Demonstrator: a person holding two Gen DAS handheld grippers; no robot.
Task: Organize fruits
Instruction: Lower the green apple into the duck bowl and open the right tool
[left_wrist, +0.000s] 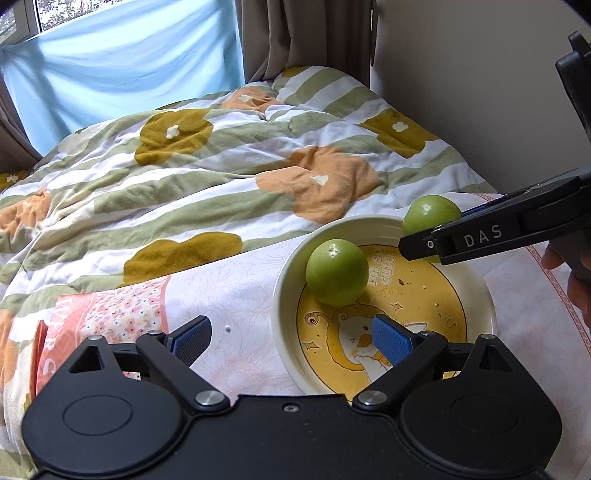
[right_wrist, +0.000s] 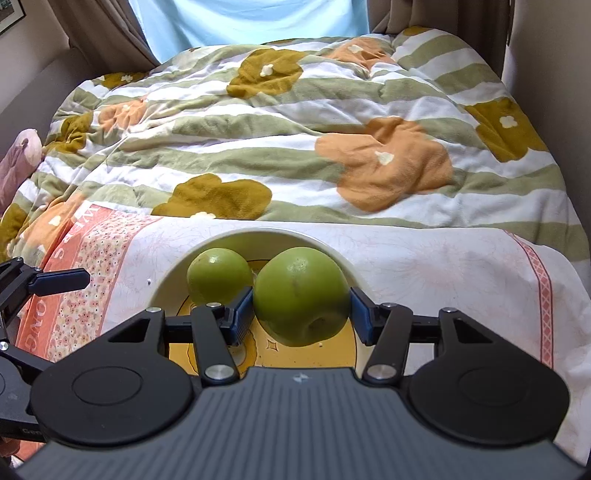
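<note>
My left tongs (left_wrist: 291, 341) stood wide open with nothing between the blue pads (left_wrist: 391, 341) — one pad hung over the near rim of the plate (left_wrist: 284, 295), the other over the pale printed cloth (left_wrist: 229, 280) beside it. Just ahead of those tongs, a green fruit (left_wrist: 337, 272) sat on the plate's yellow middle, against the far-left wall of the rim, free of any grip.

My right tongs (right_wrist: 301, 310) were partly closed on a second green fruit (right_wrist: 301, 295), a blue pad pressed to each side of it. I held that fruit above the plate (right_wrist: 166, 280); whether its underside touched the dish, I could not tell. From the right wrist view the loose fruit (right_wrist: 218, 275) lay just beyond and to the left of the held one, the two nearly touching. In the left wrist view the right tongs (left_wrist: 436, 240) came in from the right edge, their held fruit (left_wrist: 430, 216) over the plate's far rim.

Beyond both tongs lay a rumpled quilt (right_wrist: 295, 147) with green stripes and orange and mustard flowers — behind it, a light blue sheet (left_wrist: 122, 70) hung across the window. The left tongs' finger (right_wrist: 61, 282) showed at the left edge of the right wrist view, over the cloth's pink border (right_wrist: 74, 280).
</note>
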